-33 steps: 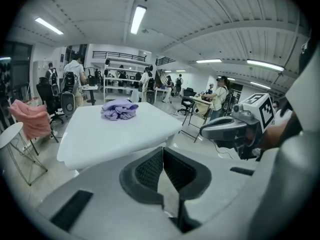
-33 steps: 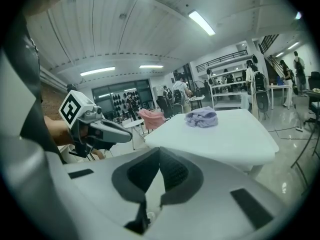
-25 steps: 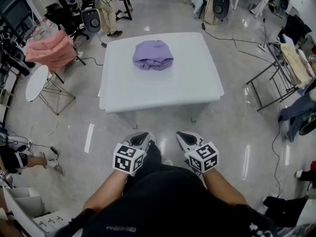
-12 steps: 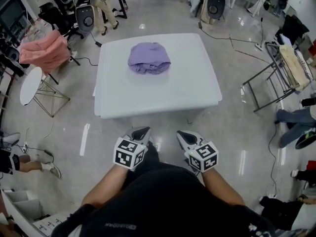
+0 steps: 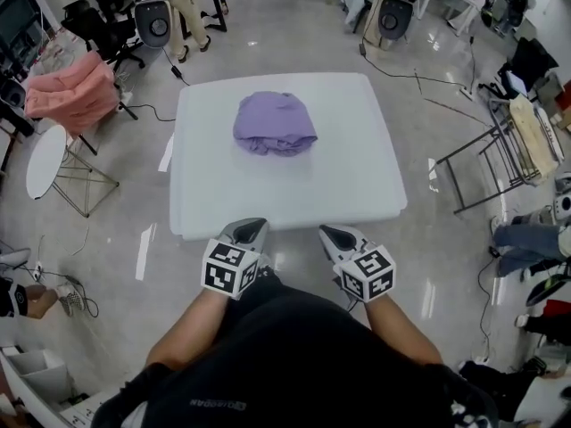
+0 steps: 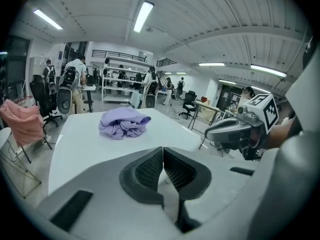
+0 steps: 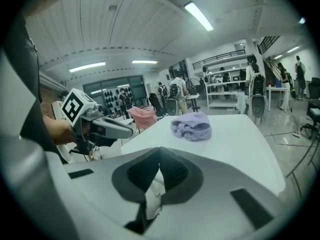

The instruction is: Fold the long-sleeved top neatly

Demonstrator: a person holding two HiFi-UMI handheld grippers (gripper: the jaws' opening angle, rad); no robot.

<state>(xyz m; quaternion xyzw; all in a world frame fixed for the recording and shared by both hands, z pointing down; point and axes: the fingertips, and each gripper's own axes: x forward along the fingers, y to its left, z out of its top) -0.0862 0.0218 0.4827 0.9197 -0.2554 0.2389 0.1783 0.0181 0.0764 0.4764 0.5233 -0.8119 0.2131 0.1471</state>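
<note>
We hold the left gripper (image 5: 249, 231) and right gripper (image 5: 339, 236) at bottom centre of the head view, just at the near edge of the table (image 5: 357, 181). Both have their jaws pressed together and nothing between the ribbed dark pads (image 6: 150, 169). The long-sleeved top (image 5: 275, 123) lies well ahead, upper centre, as a crumpled lilac heap of soft, thin knit, with the sleeves buried and impossible to pick out. Risk: a blind pinch probably grabs several layers and lifts the whole bundle. The tabletop is white, glossy and flat, so the cloth may slide instead of spreading, or get dragged off an edge.
</note>
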